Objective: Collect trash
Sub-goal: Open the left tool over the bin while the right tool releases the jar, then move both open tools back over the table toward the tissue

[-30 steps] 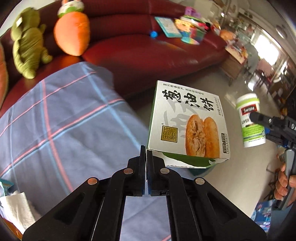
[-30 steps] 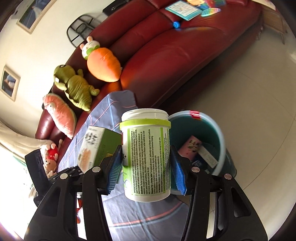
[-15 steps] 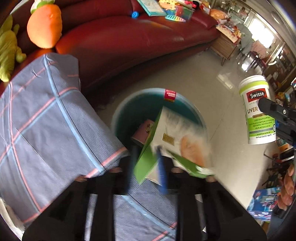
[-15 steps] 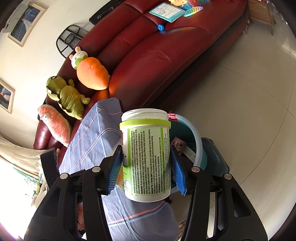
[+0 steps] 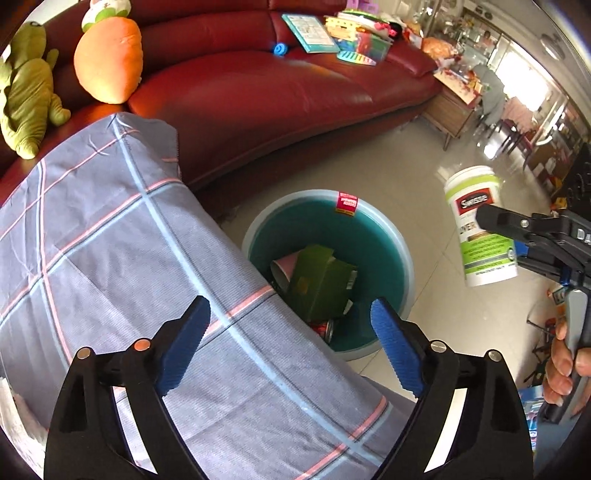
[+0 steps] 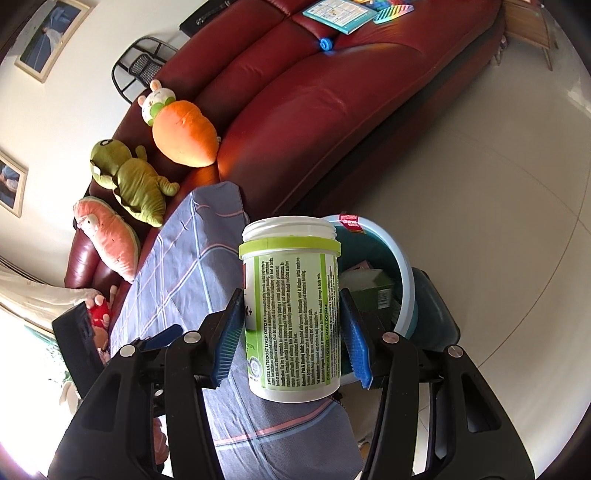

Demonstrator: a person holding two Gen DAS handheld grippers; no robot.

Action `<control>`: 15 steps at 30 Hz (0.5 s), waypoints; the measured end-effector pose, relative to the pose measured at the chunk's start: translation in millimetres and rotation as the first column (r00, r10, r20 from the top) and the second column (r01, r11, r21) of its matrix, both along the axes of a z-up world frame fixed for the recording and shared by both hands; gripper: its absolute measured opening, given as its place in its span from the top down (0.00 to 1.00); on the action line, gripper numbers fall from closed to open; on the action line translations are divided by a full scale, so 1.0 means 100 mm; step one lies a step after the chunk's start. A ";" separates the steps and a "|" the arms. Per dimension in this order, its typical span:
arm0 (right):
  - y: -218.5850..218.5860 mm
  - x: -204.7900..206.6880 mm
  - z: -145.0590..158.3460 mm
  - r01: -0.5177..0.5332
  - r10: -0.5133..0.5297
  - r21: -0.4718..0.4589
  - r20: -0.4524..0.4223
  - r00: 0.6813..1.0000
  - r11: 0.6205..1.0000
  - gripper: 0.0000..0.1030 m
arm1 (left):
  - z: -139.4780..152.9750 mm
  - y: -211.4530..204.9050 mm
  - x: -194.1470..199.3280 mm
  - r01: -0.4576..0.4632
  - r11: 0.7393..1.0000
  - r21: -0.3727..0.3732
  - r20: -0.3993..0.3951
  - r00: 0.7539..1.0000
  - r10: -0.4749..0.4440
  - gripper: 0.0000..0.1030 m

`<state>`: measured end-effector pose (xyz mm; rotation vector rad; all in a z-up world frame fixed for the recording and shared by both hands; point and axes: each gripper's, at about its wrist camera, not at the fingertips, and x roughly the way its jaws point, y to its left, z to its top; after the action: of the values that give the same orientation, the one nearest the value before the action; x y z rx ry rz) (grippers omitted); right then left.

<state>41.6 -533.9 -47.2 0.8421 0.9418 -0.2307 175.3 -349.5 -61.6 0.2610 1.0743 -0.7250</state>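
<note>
A teal bin (image 5: pixel 400 254) stands on the floor beside the cloth-covered table; in the right wrist view the bin (image 6: pixel 404 266) shows behind the bottle. The green snack box (image 5: pixel 319 280) lies inside it on other trash, also seen as the box (image 6: pixel 369 288). My left gripper (image 5: pixel 290 343) hangs above the bin's near rim, its jaws opening wide with nothing between them. My right gripper (image 6: pixel 291 332) is shut on a white-and-green supplement bottle (image 6: pixel 291 314), held upright over the table's edge. In the left wrist view that bottle (image 5: pixel 480 225) hangs to the right of the bin.
A blue checked cloth (image 5: pixel 110 258) covers the table on the left. A red sofa (image 5: pixel 258 88) runs behind, with plush toys (image 6: pixel 184 129) and books (image 5: pixel 310 33) on it. Pale floor tiles (image 6: pixel 480 184) spread to the right. A person's fingers (image 5: pixel 565 365) work the right gripper's handle.
My left gripper was shut on the snack box; its jaws have spread and the box has dropped into the bin. The right gripper still holds the bottle, now nearer the bin.
</note>
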 end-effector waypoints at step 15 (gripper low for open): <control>0.26 0.28 -0.09 -0.057 0.055 -0.041 -0.058 0.997 0.998 0.28 | 0.05 0.31 0.06 -0.052 0.998 -0.036 -0.026 0.998 0.051 0.06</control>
<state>69.7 -508.2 -56.1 0.7725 1.0096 -0.2263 180.8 -318.7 -56.6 0.1926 1.0866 -0.7021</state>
